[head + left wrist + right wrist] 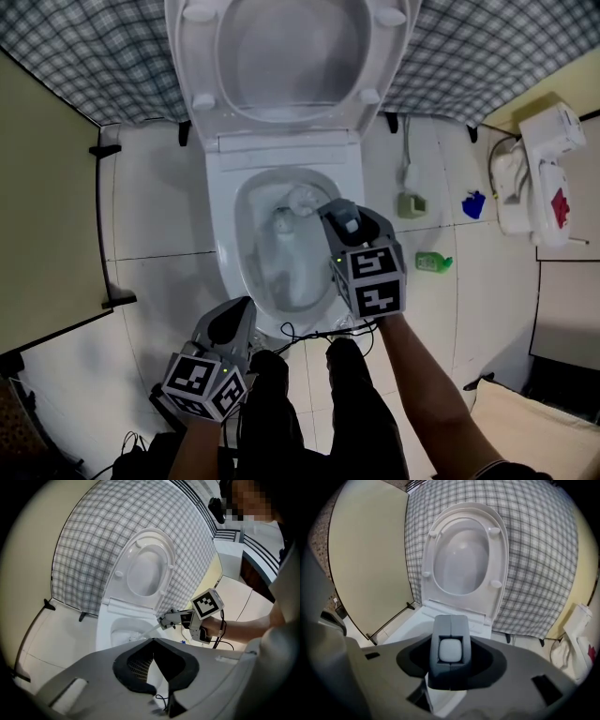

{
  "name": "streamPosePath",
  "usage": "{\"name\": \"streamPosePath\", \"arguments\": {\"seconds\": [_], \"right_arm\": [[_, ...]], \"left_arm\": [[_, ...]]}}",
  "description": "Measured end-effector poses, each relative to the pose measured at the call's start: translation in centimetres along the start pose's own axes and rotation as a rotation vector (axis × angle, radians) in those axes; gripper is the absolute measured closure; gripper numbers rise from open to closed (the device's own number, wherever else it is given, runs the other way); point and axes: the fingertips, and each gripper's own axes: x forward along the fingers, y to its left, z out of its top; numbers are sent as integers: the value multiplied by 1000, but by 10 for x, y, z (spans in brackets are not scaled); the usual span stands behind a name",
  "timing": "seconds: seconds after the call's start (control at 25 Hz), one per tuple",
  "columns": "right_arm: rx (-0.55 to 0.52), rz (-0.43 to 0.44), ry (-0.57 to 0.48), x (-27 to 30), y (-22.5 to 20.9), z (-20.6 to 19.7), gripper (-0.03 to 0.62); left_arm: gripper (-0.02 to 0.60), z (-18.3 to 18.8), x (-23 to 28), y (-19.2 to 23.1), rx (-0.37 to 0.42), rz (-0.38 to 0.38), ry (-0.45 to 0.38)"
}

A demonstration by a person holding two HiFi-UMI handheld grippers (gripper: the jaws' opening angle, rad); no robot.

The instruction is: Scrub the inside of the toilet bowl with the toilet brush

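Note:
The white toilet (225,253) stands with seat and lid (291,56) raised. My right gripper (339,220) hovers over the bowl's right rim, shut on the handle of the toilet brush. The brush head (286,220) is down inside the bowl near the back. In the right gripper view the white handle end (450,649) sits clamped between the grey fingers (440,634). From the left gripper view the thin white shaft (150,629) slants from the right gripper (164,619) into the bowl. My left gripper (230,323) hangs by the bowl's front left with its jaw tips together (153,641) and nothing in them.
A checked cloth (84,56) covers the wall behind the toilet. A beige partition (42,206) stands at the left. On the floor right of the toilet are a green holder (411,204), a green bottle (433,262), a blue item (473,203) and white containers (539,178). The person's legs (309,412) are before the bowl.

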Motion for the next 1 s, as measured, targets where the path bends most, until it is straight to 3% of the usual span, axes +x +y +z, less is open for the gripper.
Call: {"name": "streamPosePath", "arguments": {"seconds": [0.24, 0.36, 0.52, 1.0], "right_arm": [[-20, 173, -36, -7, 66, 11, 395], [-25, 221, -51, -4, 96, 20, 395], [-40, 215, -45, 7, 107, 17, 395], [19, 161, 74, 53, 72, -33, 393]], "left_arm": [[594, -5, -3, -3, -9, 2, 1], [594, -6, -9, 1, -15, 12, -1], [594, -7, -16, 12, -15, 31, -1], [594, -13, 0, 0, -10, 9, 18]]}}
